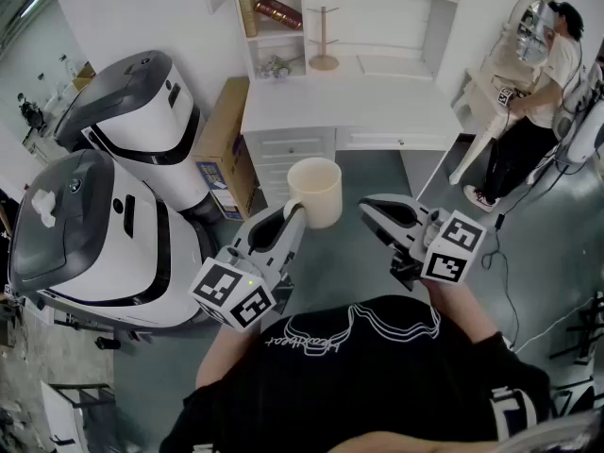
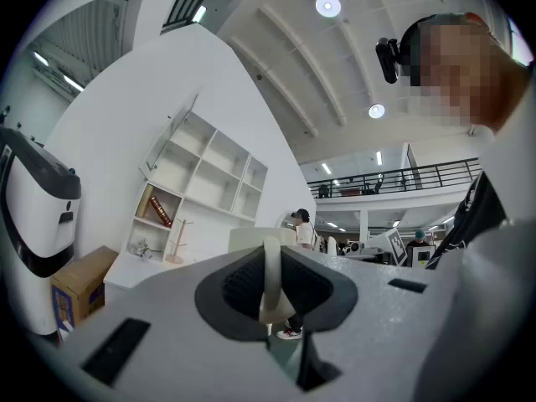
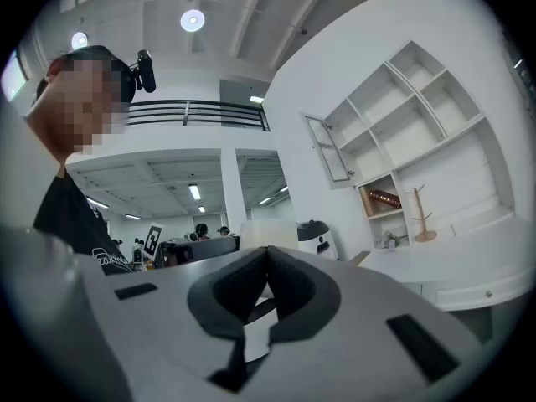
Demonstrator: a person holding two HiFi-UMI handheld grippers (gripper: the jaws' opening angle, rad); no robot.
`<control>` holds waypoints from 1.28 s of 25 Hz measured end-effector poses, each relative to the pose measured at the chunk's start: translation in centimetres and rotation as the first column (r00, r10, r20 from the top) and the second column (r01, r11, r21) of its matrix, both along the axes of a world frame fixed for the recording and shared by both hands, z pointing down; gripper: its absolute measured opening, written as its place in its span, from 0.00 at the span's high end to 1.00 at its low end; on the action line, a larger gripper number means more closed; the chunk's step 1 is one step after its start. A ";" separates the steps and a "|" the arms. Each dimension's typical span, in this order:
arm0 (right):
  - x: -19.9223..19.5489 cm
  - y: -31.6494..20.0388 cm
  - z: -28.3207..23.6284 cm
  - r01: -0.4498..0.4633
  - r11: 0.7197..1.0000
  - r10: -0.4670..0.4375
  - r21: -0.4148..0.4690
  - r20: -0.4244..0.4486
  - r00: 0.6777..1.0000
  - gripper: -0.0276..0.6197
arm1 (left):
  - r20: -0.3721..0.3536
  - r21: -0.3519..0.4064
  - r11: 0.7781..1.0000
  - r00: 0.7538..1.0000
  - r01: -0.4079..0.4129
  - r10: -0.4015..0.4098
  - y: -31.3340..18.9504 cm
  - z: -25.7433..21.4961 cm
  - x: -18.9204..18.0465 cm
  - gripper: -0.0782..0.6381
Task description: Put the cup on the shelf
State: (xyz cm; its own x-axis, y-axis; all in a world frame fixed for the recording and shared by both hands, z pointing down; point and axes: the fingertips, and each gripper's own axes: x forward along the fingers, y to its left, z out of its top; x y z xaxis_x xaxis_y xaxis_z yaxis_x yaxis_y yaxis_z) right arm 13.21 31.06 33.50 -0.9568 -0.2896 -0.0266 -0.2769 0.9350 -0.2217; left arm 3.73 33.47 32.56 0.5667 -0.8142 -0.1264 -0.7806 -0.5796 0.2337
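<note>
Cup: the cup (image 1: 314, 192) is up in the air over the floor, short of the tabletop (image 1: 349, 102).
Left gripper: the left gripper (image 1: 291, 217) has its jaws clamped on the handle (image 2: 271, 275).
Right gripper: the right gripper (image 1: 370, 208) has its jaws closed on nothing, just beside the cup.
Done: the pickup, by the look of it.
Left: carry it forward and set it on the shelf (image 1: 377, 17).
Obstacles: a mug tree (image 1: 324, 36) and a book (image 1: 279, 11) take up shelf spots; a box (image 1: 224, 144) and a person (image 1: 538, 83) stand off to the sides.

The cream cylindrical cup (image 1: 316, 190) looked smooth and matt. The grey plastic left gripper (image 1: 294, 211) had black, finely ribbed pads (image 2: 239, 279). At twelve o'clock stood a matt white-painted shelf unit (image 1: 340, 102) with a bare wooden mug tree (image 1: 324, 41); at ten o'clock, a brown cardboard box (image 1: 224, 140).
</note>
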 end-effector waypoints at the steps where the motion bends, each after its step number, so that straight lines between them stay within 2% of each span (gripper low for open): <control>1: 0.0 0.0 0.0 0.000 1.000 0.000 0.003 -0.002 1.000 0.95 | 0.000 0.000 1.000 1.000 0.001 -0.001 -0.1 0.0 -0.1 0.83; 9: 0.0 -0.9 0.6 -0.002 1.000 0.002 -0.015 0.011 1.000 0.95 | 0.007 -0.009 1.000 1.000 0.009 -0.009 -1.0 0.4 -0.4 0.83; 17: -1.3 -4.6 1.1 0.029 0.997 -0.027 -0.065 0.037 0.999 0.95 | 0.010 -0.029 0.999 1.000 0.027 -0.027 -4.2 1.0 -1.6 0.83; 25: -3.5 -12.0 2.3 0.038 0.993 -0.035 -0.111 0.032 0.999 0.95 | 0.006 -0.084 0.995 0.998 0.061 -0.061 -11.1 2.5 -4.0 0.83; 32: -5.3 -20.9 1.0 0.057 0.991 -0.051 -0.124 0.050 0.997 0.95 | 0.012 -0.084 0.990 0.994 0.113 -0.113 -19.1 0.9 -6.4 0.83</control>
State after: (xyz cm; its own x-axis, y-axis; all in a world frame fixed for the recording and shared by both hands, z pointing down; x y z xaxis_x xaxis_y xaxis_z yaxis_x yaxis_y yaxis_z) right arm 7.92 10.13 34.50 -0.9697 -0.2414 -0.0383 -0.2134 0.9124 -0.3493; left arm -2.66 14.40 33.44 0.4711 -0.8807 -0.0504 -0.8420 -0.4660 0.2719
